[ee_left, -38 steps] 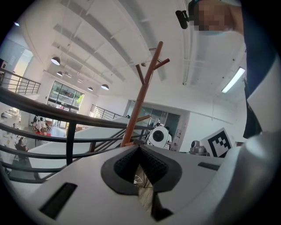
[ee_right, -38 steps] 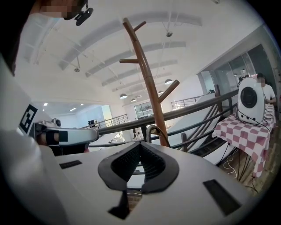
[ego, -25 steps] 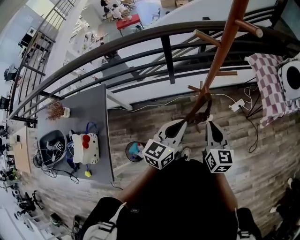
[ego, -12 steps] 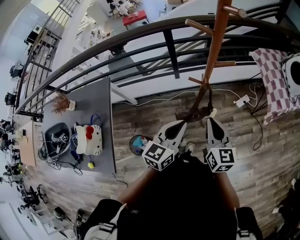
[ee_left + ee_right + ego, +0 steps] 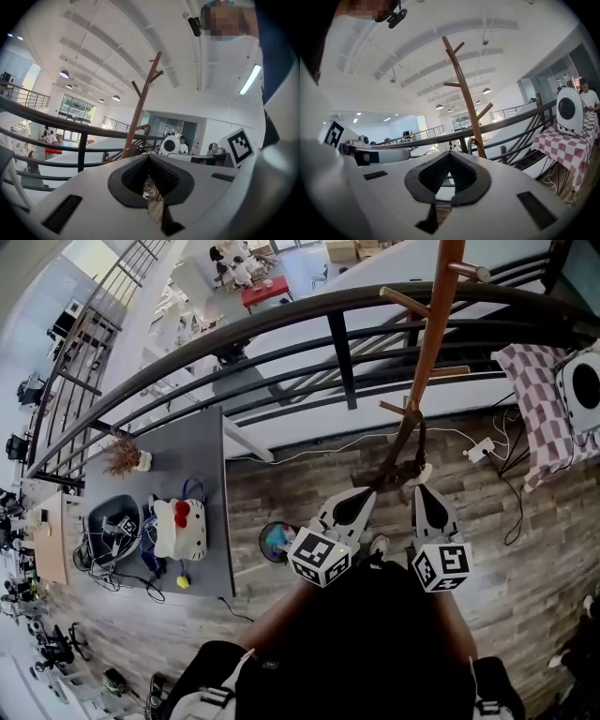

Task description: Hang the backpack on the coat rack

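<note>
**Two grippers, both empty: pick-up not yet begun**

*Head view.* The white left gripper point(image 5: 366, 493) and the white right gripper point(image 5: 419, 487) are held side by side in front of the person. Both point towards the foot of the tall brown wooden coat rack with angled pegs point(image 5: 433, 324), which stands just inside the dark metal railing point(image 5: 328, 310). The white soft backpack with a red bow point(image 5: 178, 529) lies on the flat grey table point(image 5: 202, 456), well apart from both grippers and from the rack, off to the person's left.

*Left gripper view.* The jaws stand together with their tips meeting point(image 5: 149, 154). The ribbed dark pads enclose only a hollow through which floor shows, so nothing is held. The coat rack point(image 5: 140, 108) rises beyond the jaws, slightly to the left.

*Right gripper view.* The jaws likewise meet at the tips point(image 5: 450, 153) with nothing between the pads. The coat rack point(image 5: 464, 89) stands ahead, its pegs bare as far as this view shows.

*Reading.* The task appears to be at its outset: the backpack is not in hand and no peg carries it. The next move probably calls for turning left to the table and parting the jaws of one gripper. That gripper would then close on the backpack's top loop or a strap, whose exact position is too small to make out here. After that the backpack can be carried to a peg.
</note>
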Demonstrator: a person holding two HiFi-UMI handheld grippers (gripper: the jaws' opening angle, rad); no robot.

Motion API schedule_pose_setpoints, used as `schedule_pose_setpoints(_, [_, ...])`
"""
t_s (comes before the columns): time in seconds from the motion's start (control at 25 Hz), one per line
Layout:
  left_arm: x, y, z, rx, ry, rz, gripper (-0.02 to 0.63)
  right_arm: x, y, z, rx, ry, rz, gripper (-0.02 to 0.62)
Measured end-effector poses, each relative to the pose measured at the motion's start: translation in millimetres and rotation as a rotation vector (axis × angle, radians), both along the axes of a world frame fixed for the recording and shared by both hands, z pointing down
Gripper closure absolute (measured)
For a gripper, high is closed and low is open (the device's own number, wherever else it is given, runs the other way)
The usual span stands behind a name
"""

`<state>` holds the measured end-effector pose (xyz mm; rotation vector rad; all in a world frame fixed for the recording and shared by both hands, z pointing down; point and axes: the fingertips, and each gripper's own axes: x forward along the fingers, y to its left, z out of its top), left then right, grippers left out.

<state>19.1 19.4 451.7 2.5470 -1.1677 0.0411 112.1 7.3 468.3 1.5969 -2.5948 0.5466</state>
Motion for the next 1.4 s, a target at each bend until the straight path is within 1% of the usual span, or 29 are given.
schedule_pose_setpoints(0.24, [-9,9,-6,0.028,-0.002,0.027,0.598,-9,13,-3,-0.005,0.008,0.033,0.581])
schedule_pose_setpoints(0.48, [-21,26,-6,0.024,0.001,0.068,0.598,-21,30,-7,-0.013,-0.012,0.050,0.581])
schedule_pose_setpoints(0.72, [-31,47,-2,0.006,0.035,0.095,0.598,-25,56,-10,-0.014,0.016,0.100,0.581])
schedule_pose_setpoints(0.92, [-28,60,2,-0.010,0.052,0.128,0.598,-18,76,-14,-0.020,0.035,0.146,0.581])
schedule_pose_setpoints(1.08, [-23,62,4,-0.011,0.055,0.133,0.598,-10,81,-17,-0.011,0.015,0.164,0.581])
schedule_pose_setpoints(1.4, [3,61,7,-0.016,0.061,0.114,0.598,9,76,-19,0.012,0.007,0.131,0.581])
